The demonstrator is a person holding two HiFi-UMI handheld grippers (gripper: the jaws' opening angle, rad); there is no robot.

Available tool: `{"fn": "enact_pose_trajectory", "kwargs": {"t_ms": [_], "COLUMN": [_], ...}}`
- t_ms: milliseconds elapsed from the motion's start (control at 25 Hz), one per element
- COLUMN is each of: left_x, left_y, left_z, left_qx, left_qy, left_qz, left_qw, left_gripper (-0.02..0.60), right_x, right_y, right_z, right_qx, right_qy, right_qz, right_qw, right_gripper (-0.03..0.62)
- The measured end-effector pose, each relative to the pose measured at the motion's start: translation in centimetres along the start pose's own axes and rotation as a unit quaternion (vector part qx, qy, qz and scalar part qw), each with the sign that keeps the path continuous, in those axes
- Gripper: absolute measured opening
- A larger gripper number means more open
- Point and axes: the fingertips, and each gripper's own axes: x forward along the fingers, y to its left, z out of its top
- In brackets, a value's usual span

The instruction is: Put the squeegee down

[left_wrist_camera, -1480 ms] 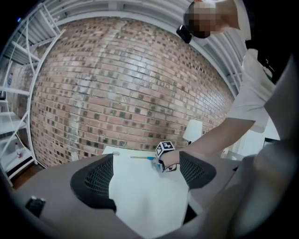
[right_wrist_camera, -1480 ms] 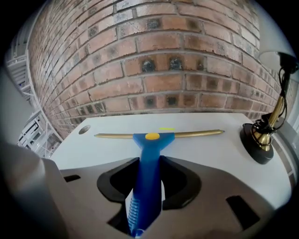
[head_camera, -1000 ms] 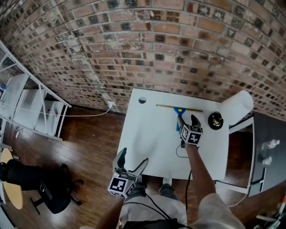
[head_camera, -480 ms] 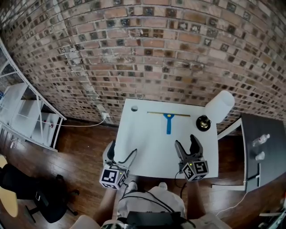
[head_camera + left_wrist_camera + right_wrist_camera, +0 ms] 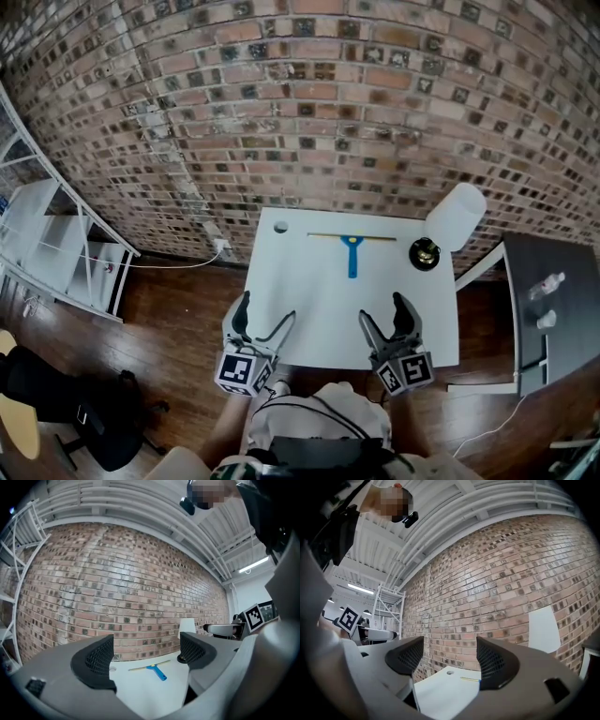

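A squeegee [image 5: 352, 249] with a blue handle and a thin yellow blade lies flat at the far side of the white table [image 5: 309, 309], near the brick wall. It also shows in the left gripper view as the squeegee [image 5: 153, 670], and its blade tip appears in the right gripper view as the squeegee [image 5: 471, 679]. My left gripper [image 5: 261, 322] stands open at the table's near left edge, holding nothing. Over the near right edge my right gripper [image 5: 385, 319] is open and empty too, far from the squeegee.
A black round object [image 5: 424, 252] sits at the table's far right beside a white rolled sheet [image 5: 454, 217]. A small hole [image 5: 280, 227] marks the far left corner. A white shelf rack [image 5: 52, 244] stands left, a dark counter [image 5: 553, 309] right.
My right gripper has pulled back from the squeegee to the table's near edge, leaving the squeegee lying by the wall. The left gripper has shifted only slightly.
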Motion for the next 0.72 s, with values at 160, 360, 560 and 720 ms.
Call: {"fn": "enact_pose_trajectory", "kwargs": {"t_ms": [160,360,560,720], "left_x": [0.1,0.3,0.8,1.5], "left_y": [-0.5,-0.6,-0.9,-1.3], "left_z": [0.3,0.2,0.2,0.6], "left_qx": [0.003,0.005,0.004,0.010], "left_qy": [-0.002,-0.005,-0.009,-0.010], "left_qz": [-0.008,-0.015,-0.021,-0.027], "left_qw": [1.0000,0.9999,0.9997,0.9995], "left_gripper": [0.422,0.422,0.422,0.422], "right_x": [0.0,0.1,-0.1,0.2], "right_y": [0.5,0.6,-0.3,-0.5], "right_z": [0.1,-0.2,-0.5,-0.1], "right_qx": [0.007,-0.014,-0.015,-0.019], "right_qy": [-0.002,0.014,0.024,0.026], "right_qz": [0.004,0.001,-0.013,-0.016], "right_qw": [1.000,1.000,1.000,0.999], "right_gripper": [0.380,0.377,0.376,0.376]}}
